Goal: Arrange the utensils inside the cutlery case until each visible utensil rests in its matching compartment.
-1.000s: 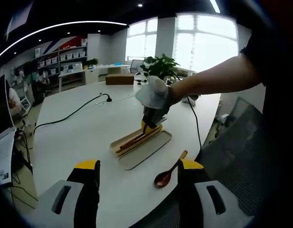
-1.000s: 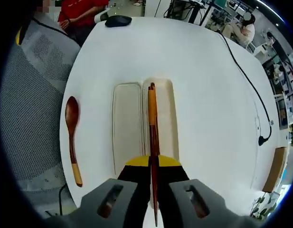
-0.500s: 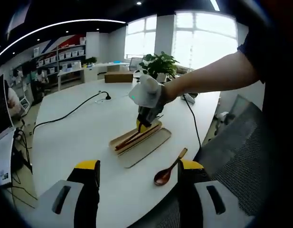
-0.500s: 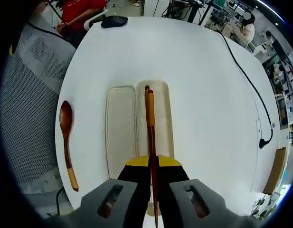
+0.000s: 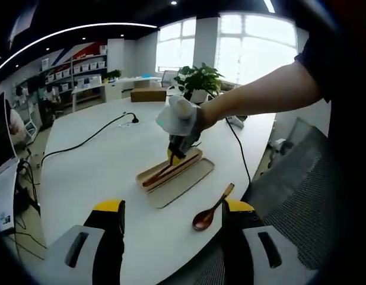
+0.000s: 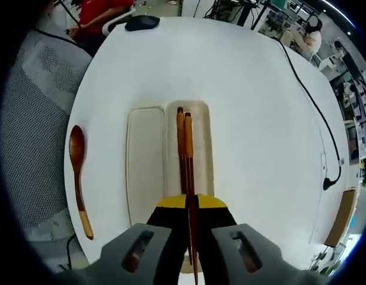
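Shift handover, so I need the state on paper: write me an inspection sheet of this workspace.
Surface: white table, rounded edge.
Job's things: cutlery case open, its lid lying beside it; chopsticks pointing along the case over its tray; wooden spoon on the table outside the case, past the lid.
Clutter: dark mouse-like object at the far edge.
Grippers: right claw shut on the chopsticks; left claw open, holding nothing, back from the case.
Cables: black cable running across the table.
Surroundings: mesh chair, potted plant, shelves, a person in red.
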Tool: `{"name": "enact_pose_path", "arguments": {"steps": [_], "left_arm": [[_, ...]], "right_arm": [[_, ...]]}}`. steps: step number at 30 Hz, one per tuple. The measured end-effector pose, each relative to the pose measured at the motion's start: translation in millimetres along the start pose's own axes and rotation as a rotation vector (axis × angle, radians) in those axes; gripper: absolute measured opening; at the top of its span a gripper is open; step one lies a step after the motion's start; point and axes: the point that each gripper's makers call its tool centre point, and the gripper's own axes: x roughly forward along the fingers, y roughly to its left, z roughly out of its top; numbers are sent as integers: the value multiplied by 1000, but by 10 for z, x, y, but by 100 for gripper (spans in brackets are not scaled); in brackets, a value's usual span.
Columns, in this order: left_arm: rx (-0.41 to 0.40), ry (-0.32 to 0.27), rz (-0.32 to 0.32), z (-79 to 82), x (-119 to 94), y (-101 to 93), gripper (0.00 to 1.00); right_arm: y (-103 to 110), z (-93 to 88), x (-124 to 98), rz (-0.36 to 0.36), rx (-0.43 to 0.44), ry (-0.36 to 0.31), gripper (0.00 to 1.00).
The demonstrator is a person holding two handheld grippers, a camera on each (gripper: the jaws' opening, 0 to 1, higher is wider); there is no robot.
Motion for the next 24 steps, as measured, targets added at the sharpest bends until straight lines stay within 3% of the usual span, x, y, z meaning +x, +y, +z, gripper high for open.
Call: {"name": "enact_pose_path", "arguments": {"steps": [6,24], "left_arm": [[11,21,-11,-40,16,-31,69],[8,11,5,-13,14,1,68]], "right_arm": [[-1,-23,26,0,-11,8,0],[-15,41,76,4,-28,7,0]]}}
